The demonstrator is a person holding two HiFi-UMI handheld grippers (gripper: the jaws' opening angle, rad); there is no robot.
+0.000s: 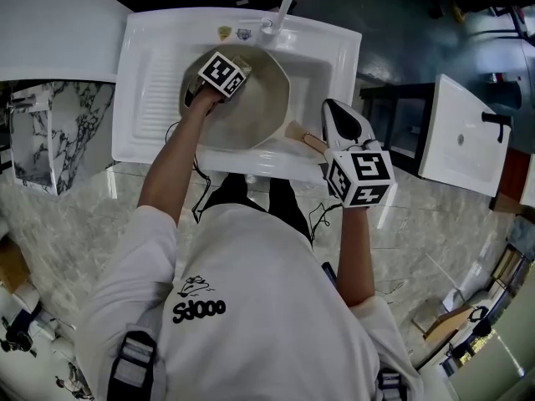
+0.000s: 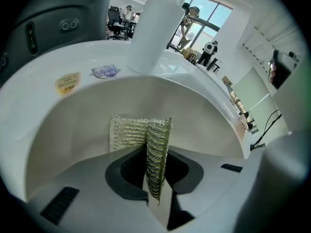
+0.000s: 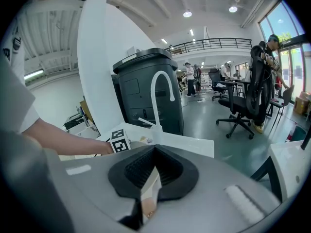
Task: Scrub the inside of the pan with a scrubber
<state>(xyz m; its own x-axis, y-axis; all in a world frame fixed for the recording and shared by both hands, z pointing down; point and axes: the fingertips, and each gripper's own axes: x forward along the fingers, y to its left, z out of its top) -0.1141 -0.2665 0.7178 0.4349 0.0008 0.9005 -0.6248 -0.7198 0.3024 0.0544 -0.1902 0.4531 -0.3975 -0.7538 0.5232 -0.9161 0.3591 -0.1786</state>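
the soft, pliant scrubber (image 2: 131, 132) sits pinched in the left gripper (image 2: 155, 195); the right gripper (image 3: 146, 195) clamps the stiff, likely heavy pan (image 1: 261, 98) by its wooden handle (image 1: 301, 137).

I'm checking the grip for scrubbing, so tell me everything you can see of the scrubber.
The scrubber is a thin woven pad of shiny silver-green mesh. It is folded: one flap faces the camera flat, the other stands edge-on, pinched in the left gripper. It sits inside the pan, before its pale inner wall; whether it touches that wall is unclear.
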